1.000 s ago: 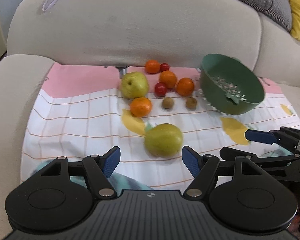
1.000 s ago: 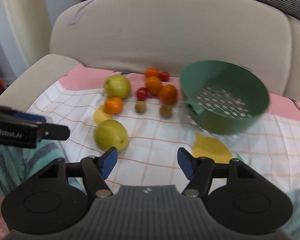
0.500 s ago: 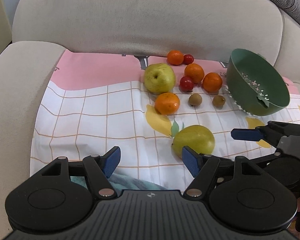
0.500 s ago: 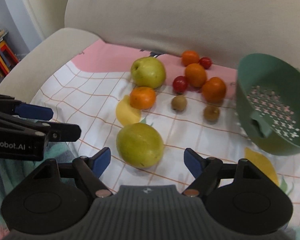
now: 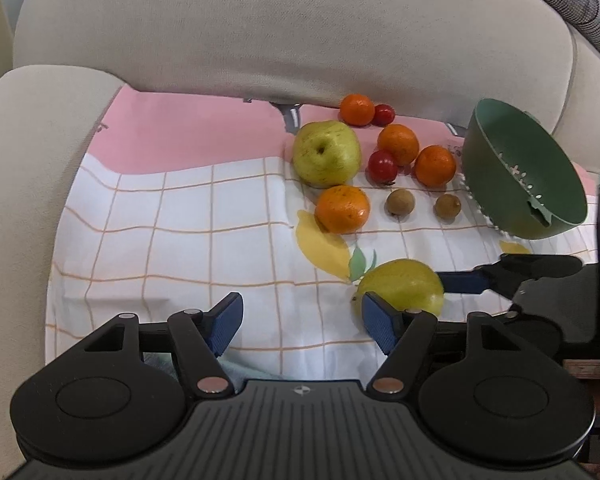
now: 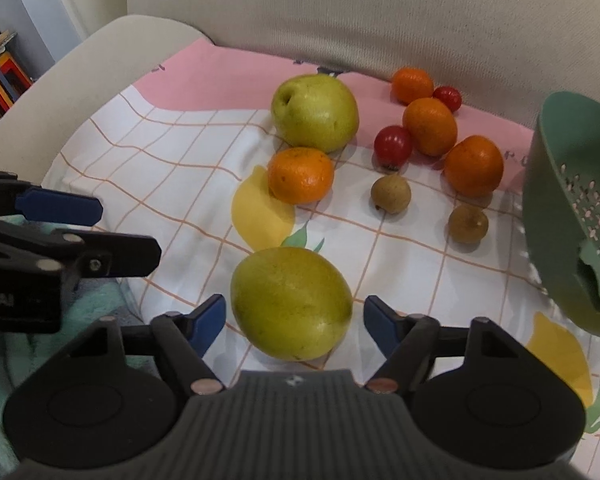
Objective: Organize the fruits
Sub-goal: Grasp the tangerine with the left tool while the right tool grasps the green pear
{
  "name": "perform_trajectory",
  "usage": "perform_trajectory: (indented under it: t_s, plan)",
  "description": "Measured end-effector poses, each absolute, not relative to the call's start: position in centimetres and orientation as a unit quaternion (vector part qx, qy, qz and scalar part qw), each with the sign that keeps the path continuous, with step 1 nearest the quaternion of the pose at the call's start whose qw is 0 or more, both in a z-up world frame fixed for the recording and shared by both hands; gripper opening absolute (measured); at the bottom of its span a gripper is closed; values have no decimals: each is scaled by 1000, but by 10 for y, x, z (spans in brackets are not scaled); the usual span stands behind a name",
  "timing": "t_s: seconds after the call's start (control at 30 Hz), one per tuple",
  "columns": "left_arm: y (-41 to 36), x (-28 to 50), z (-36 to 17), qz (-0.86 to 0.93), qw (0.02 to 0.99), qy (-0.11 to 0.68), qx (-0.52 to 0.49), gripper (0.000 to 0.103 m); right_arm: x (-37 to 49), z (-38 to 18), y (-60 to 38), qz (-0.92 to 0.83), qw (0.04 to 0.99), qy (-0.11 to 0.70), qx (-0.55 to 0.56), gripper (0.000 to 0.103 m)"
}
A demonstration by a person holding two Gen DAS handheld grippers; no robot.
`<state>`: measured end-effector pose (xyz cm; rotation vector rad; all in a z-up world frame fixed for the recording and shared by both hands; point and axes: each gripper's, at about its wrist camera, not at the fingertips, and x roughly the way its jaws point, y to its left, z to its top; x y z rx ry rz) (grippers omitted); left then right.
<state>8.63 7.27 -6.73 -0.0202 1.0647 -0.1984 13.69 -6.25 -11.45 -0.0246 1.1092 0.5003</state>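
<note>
Although the green colander sat tipped on its side at the right end of the checked cloth spread over the sofa seat, nothing lay in it that I could see, so to my eye the sorting had barely begun. Every fruit was loose on the cloth: the near pear sat between the parted fingers of the right gripper, apparently untouched by the blue pads, and I judged it the first piece to go. Further back the far pear rested just beside one of four tangerines, with the other three clustered toward the colander. Two cherry tomatoes and two small brown fruits, perhaps longans, filled the gaps. Well to the left, the left gripper hung over bare cloth, fingers apart and holding nothing.
</note>
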Motion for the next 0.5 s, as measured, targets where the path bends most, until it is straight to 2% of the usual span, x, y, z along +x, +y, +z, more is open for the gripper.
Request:
perform_trajectory:
  t_s: [0.1,0.2,0.5]
  plan:
    - [68,89,-68,-110,859,500,-10,80,139,-117,-64,244,817,522,1,65]
    - [65,94,-68,-115,862,494,-13,76,139,-116,-65,248,818,519,-1,65]
    - [46,120,-74,-121,867,484,-11,75,144,-111,-93,210,836,507,-4,65]
